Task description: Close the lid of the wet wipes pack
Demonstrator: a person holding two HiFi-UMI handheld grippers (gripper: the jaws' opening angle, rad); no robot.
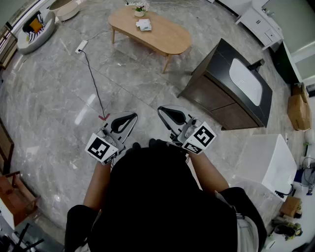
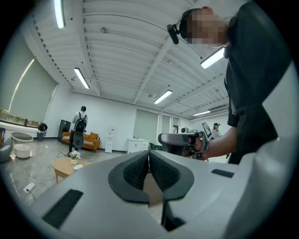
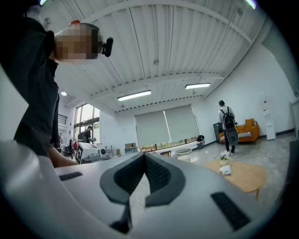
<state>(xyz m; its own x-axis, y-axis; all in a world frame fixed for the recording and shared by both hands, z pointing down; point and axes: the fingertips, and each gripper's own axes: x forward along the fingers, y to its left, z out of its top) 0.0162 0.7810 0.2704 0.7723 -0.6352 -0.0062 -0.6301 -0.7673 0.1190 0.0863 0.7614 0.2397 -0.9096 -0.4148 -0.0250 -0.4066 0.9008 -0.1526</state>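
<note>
A: Closest thing, head view?
B: Person's own head (image 1: pixel 152 187), a black mass at bottom centre. Just ahead, both forearms hold the tools: left gripper (image 1: pixel 134 116) w/ its marker cube, right gripper (image 1: pixel 160 109) beside it, both over the grey marble floor (image 1: pixel 59 98).
A: Wipes?
B: Small white-and-teal wet wipes pack (image 1: pixel 144 24) lies on the oval light-wood desk (image 1: pixel 167 37) at the far end of the room, well apart from both grippers, next to a small white flower pot (image 1: pixel 140 10). Lid too small to read.
A: Left gripper view?
B: Dark ribbed fingers (image 2: pixel 135 170) meet at the tips, nothing btwn them. Desk sits low left, distant.
A: Right gripper view?
B: Fingers (image 3: pixel 159 175) also tip to tip, holding nothing. Desk w/ pack at right; a person w/ a backpack (image 3: pixel 227 122) stands beyond it by an orange sofa (image 3: pixel 245 131).
</note>
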